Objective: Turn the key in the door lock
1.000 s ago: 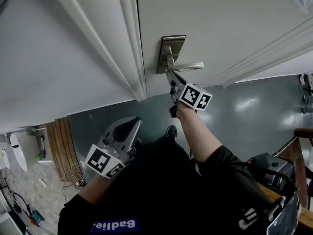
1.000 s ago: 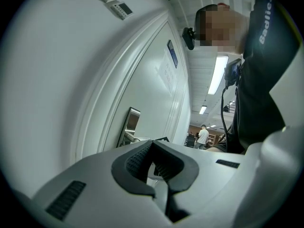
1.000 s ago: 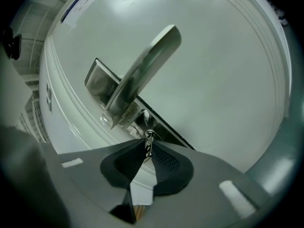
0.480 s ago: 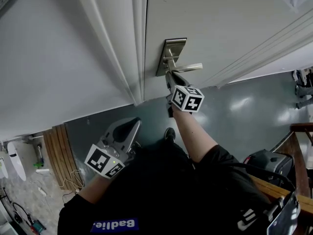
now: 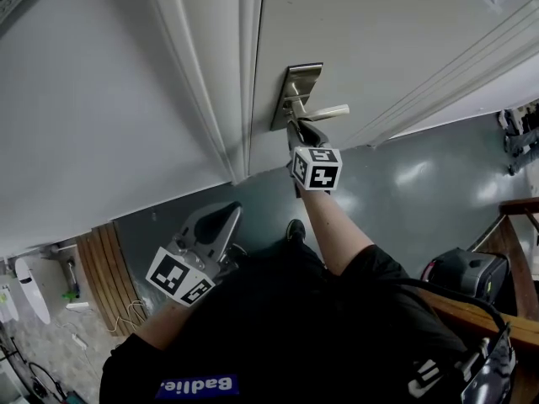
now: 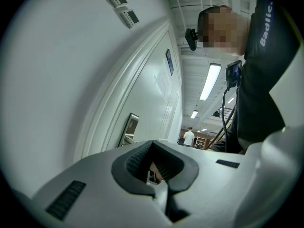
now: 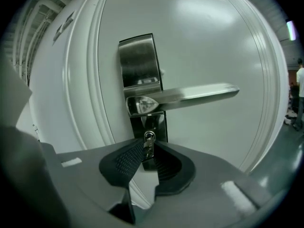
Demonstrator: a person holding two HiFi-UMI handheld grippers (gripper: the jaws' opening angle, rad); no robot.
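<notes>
Key [image 7: 148,142] below the lever handle [image 7: 190,96] stands between the jaws of my right gripper [image 7: 148,150], just eased half open. Turn likely done; left gripper [image 5: 227,213] is closed, empty.

Right gripper [image 7: 148,147] sat at lock, jaws just opening, pads apart. Key [image 7: 148,140] stood between them, in keyhole below lever handle [image 7: 190,96]. Steel plate [image 7: 138,61] on white door [image 7: 204,32].
</notes>
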